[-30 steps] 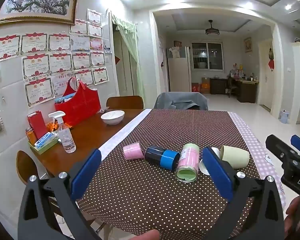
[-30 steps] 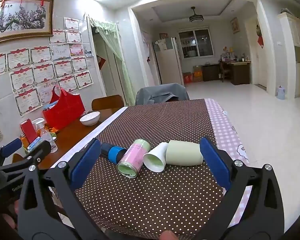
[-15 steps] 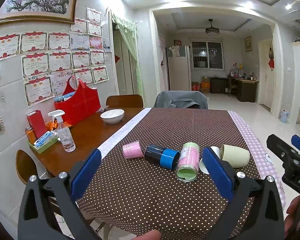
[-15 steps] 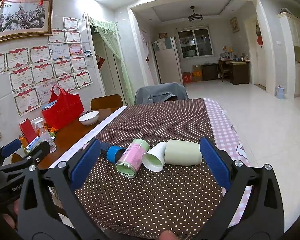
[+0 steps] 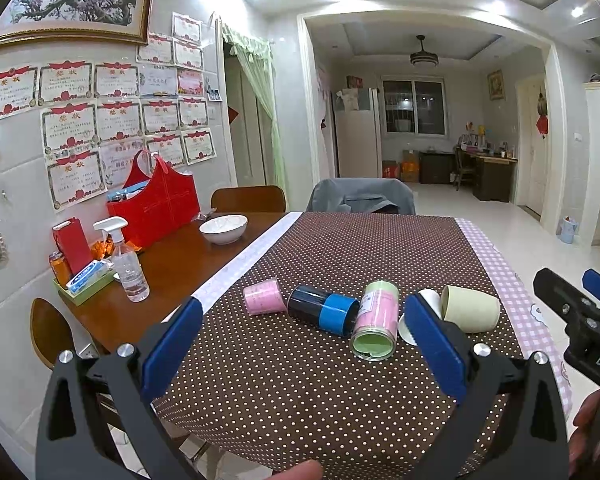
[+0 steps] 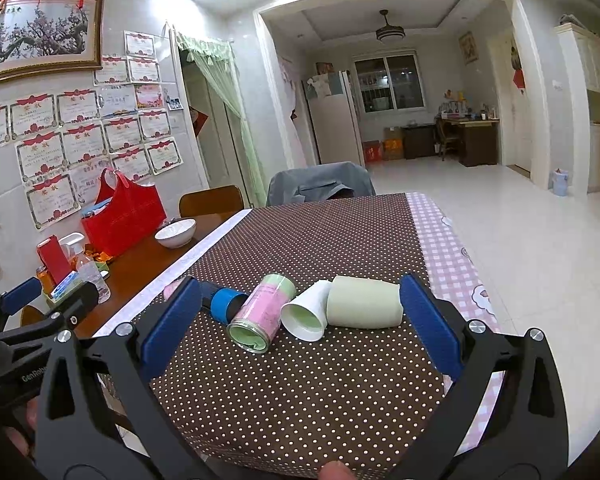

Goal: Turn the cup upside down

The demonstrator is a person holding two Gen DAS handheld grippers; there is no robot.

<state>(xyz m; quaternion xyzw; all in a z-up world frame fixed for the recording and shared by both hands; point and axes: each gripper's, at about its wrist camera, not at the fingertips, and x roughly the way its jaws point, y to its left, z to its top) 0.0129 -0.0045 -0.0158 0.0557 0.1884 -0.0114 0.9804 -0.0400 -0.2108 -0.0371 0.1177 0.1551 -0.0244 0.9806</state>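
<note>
Left gripper (image 5: 302, 334): jaws spread wide, holding nothing, raised over the near edge of the surface (image 5: 284, 376), which carries a brown cloth with white dots.

Right gripper (image 6: 300, 318): jaws likewise spread wide and empty, at about the same height.

Five cups, all lying on their sides in a row beyond both sets of jaws, none touched by either:
- Pink cup (image 5: 262, 296): small, pale pink, ahead of the left jaws, toward their left side.
- Dark cup (image 5: 322, 310): black body with a bright blue band at its mouth end, just beside the pink cup.
- Pink-and-green cup (image 6: 262, 314): pink wrap, pale green ends, open mouth facing the cameras; between the right jaws, left of their middle.
- White cup (image 6: 306, 316): tapered, white outside, pale green inside, mouth toward the camera; near the middle of the right jaws.
- Cream cup (image 6: 364, 302): plain, matte, widest of the row; its end meets the white cup, and it lies just inside the right-hand pad of the right jaws.
</note>
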